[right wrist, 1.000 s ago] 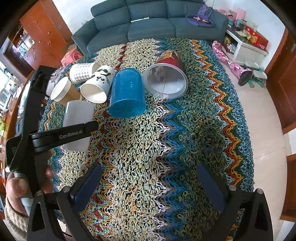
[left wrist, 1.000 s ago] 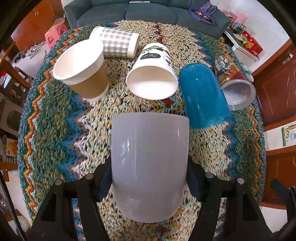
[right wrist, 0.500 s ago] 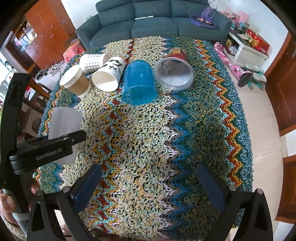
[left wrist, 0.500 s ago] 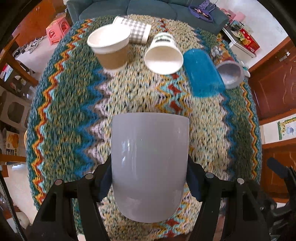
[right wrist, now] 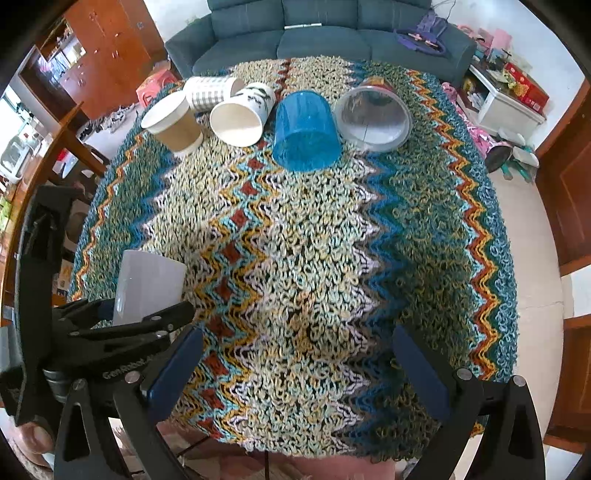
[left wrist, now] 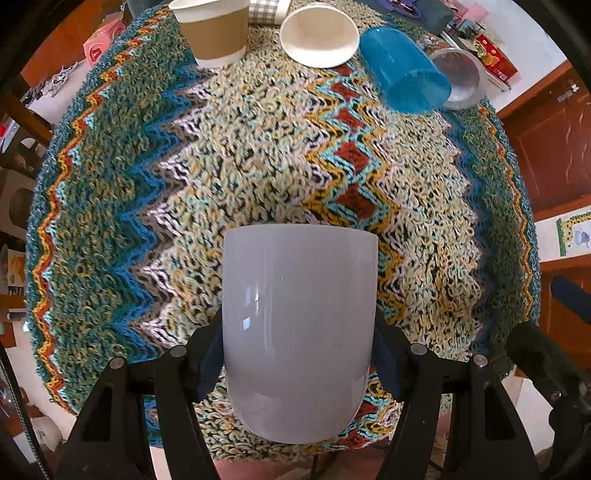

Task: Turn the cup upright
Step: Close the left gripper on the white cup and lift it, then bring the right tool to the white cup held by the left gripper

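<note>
My left gripper (left wrist: 297,354) is shut on a plain white cup (left wrist: 299,325), its rim pointing away from the camera, held over the near part of the knitted tablecloth (left wrist: 258,147). In the right wrist view the same white cup (right wrist: 147,284) sits in the left gripper (right wrist: 140,317) at the table's left edge. My right gripper (right wrist: 295,369) is open and empty above the near edge of the cloth.
At the far side stands an upright brown paper cup (right wrist: 173,125). A checked cup (right wrist: 208,92), a white printed cup (right wrist: 242,114), a blue cup (right wrist: 306,133) and a clear cup (right wrist: 373,110) lie on their sides. A sofa (right wrist: 317,33) stands behind the table.
My left gripper has drawn back toward the near edge and lifted, carrying the white cup away from the row of cups. My right gripper has also pulled back and stays open.
</note>
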Motion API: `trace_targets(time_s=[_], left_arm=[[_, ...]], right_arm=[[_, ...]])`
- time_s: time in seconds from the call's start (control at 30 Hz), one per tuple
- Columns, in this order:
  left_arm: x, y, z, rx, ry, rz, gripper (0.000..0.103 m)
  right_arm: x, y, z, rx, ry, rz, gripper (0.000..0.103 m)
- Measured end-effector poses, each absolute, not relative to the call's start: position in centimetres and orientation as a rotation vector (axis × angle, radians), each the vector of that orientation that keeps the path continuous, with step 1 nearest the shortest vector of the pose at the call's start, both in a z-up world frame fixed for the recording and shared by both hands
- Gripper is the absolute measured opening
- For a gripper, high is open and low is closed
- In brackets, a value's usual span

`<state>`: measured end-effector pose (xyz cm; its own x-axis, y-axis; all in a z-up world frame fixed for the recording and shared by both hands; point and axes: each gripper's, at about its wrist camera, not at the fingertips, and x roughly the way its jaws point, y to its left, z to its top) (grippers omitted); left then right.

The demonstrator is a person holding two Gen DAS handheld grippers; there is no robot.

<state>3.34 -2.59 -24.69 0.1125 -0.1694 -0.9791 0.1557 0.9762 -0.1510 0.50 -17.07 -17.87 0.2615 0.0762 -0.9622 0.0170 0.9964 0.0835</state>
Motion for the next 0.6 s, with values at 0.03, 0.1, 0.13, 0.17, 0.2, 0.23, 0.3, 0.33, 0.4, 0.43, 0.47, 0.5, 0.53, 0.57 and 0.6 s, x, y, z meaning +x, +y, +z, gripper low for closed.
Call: trace_targets(time_s=[0.03, 0.1, 0.13, 0.17, 0.2, 0.23, 0.3, 0.33, 0.4, 0.43, 0.47, 0.5, 0.53, 0.57, 0.6], left_arm=[[3.3, -2.7, -24.9, -0.012, 1.439, -0.242, 0.071], [3.2, -2.8, -25.2, -0.005, 1.433, -0.241, 0.071], [3.1, -2.7, -25.4, 0.006, 1.427, -0.234, 0.071], [3.1, -2.8, -25.5, 0.013, 1.422, -0.229, 0.071], [3.2, -2.8, -25.6, 0.018, 1.417, -0.227, 0.071], [3.2, -2.9, -25.7, 0.023, 1.412, -0.225, 0.071], [3.3, -3.1, -25.9, 0.037, 1.409, -0.219, 0.071], [3.3, -3.1, -25.9, 0.041, 1.406, -0.218, 0.071], [3.4, -3.6, -26.0, 0.064, 1.402, -0.213, 0.071], [3.4, -3.8, -26.1, 0.083, 1.401, -0.205, 0.072], [3.4, -4.0, -26.1, 0.101, 1.399, -0.196, 0.072], [3.4, -4.1, -26.1, 0.121, 1.396, -0.180, 0.072], [3.4, -4.2, -26.1, 0.127, 1.394, -0.174, 0.072], [3.5, -4.2, -26.1, 0.120, 1.394, -0.175, 0.072], [3.5, -4.1, -26.2, 0.108, 1.395, -0.174, 0.072]], right_arm=[[0.4, -17.1, -18.0, 0.083, 1.309, 0.037, 0.102], [0.1, -17.2, -18.2, 0.090, 1.316, 0.028, 0.102], [0.1, -17.2, -18.3, 0.092, 1.319, 0.023, 0.102], [0.0, -17.2, -18.4, 0.094, 1.322, 0.017, 0.102], [-0.1, -17.2, -18.6, 0.096, 1.326, 0.012, 0.102], [-0.1, -17.2, -18.7, 0.097, 1.328, 0.009, 0.102], [-0.1, -17.1, -18.8, 0.096, 1.334, 0.002, 0.102], [-0.2, -17.0, -18.9, 0.095, 1.336, 0.001, 0.102], [-0.2, -16.9, -19.1, 0.093, 1.340, 0.000, 0.102], [-0.2, -16.8, -19.1, 0.092, 1.342, 0.000, 0.102], [-0.2, -16.7, -19.2, 0.092, 1.345, 0.000, 0.102], [-0.2, -16.7, -19.3, 0.092, 1.347, 0.000, 0.102], [-0.1, -16.7, -19.3, 0.093, 1.349, 0.001, 0.102], [-0.1, -16.6, -19.3, 0.092, 1.350, 0.000, 0.102], [-0.1, -16.6, -19.3, 0.090, 1.350, -0.001, 0.102]])
